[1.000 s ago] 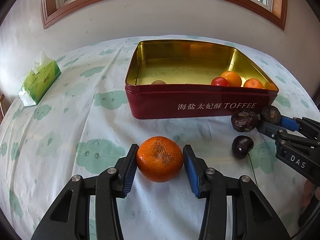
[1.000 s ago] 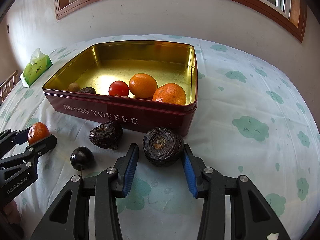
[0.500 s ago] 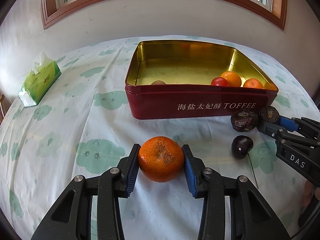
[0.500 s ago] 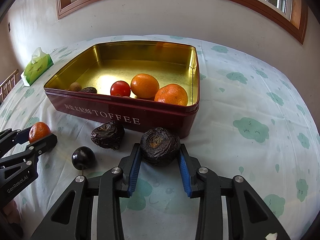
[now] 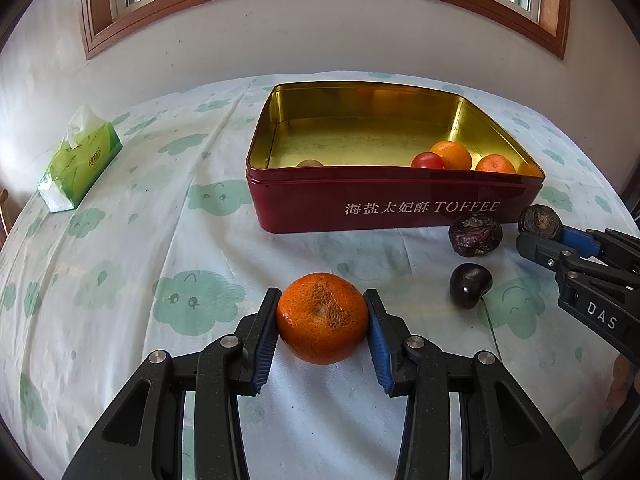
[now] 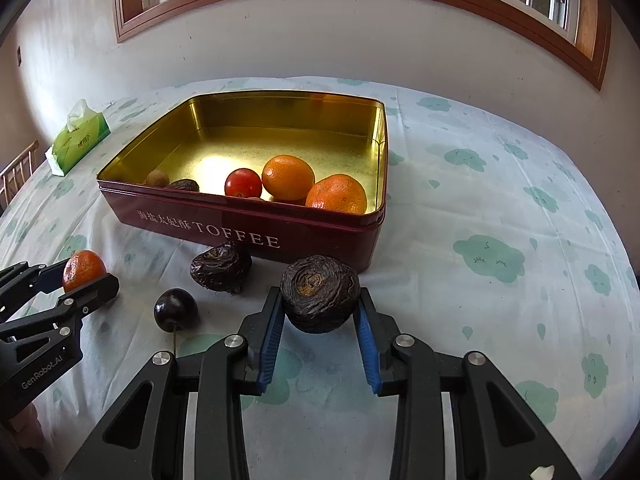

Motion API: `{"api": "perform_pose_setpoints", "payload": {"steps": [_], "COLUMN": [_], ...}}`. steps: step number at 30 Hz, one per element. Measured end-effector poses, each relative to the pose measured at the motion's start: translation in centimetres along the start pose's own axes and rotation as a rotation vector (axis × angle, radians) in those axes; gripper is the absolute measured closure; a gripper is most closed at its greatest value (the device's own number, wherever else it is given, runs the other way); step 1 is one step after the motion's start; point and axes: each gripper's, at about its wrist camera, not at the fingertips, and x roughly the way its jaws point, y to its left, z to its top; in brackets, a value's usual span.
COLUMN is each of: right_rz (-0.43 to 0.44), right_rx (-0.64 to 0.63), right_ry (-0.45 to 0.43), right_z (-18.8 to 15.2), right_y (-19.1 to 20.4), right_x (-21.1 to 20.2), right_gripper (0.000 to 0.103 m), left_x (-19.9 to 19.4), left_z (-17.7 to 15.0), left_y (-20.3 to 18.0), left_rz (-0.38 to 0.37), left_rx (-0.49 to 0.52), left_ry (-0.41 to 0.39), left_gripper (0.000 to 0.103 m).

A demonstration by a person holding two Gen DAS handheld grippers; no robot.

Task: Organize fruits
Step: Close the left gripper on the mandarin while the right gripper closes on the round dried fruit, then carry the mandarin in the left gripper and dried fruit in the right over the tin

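My left gripper is shut on an orange mandarin, held just above the tablecloth in front of the red toffee tin. My right gripper is shut on a wrinkled dark passion fruit, lifted slightly off the cloth by the tin's near right corner. The tin holds a tomato, two oranges and small dark fruits at its near left. A second wrinkled passion fruit and a smooth dark plum lie on the cloth between the grippers.
A green tissue pack lies at the far left of the round table. The cloud-print cloth covers the table. A white wall and a window frame stand close behind the tin.
Both grippers have closed onto their fruits: the left on the mandarin, the right on the wrinkled passion fruit. The passion fruit has risen slightly off the cloth.
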Motion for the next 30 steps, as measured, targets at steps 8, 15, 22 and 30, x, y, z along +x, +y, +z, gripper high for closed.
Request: {"api": "perform_pose_setpoints", "payload": {"steps": [8,15,22,30], "right_rz": [0.008,0.017,0.026,0.035], "right_rx": [0.003,0.0,-0.011,-0.007], "right_ry": [-0.032,-0.056,-0.068,-0.078], "right_z": [0.0,0.7,1.5,3.0], "right_y": [-0.1,0.1,0.4,0.2], "right_x": [-2.4,-3.5,-3.8,-3.5], "right_gripper": [0.071,0.071,0.071,0.071], "left_x": [-1.7,-2.9,-3.5,-3.6], "left_z": [0.4,1.2,2.5,5.3], "left_y": [-0.7,-0.7,-0.8,-0.4], "left_rz": [-0.009,-0.014,-0.019,-0.024], "left_rx": [0.006,0.01,0.012,0.002], "left_ry": [-0.034,-0.067,-0.093,-0.134], "left_gripper": [0.061,0.061,0.061,0.061]}}
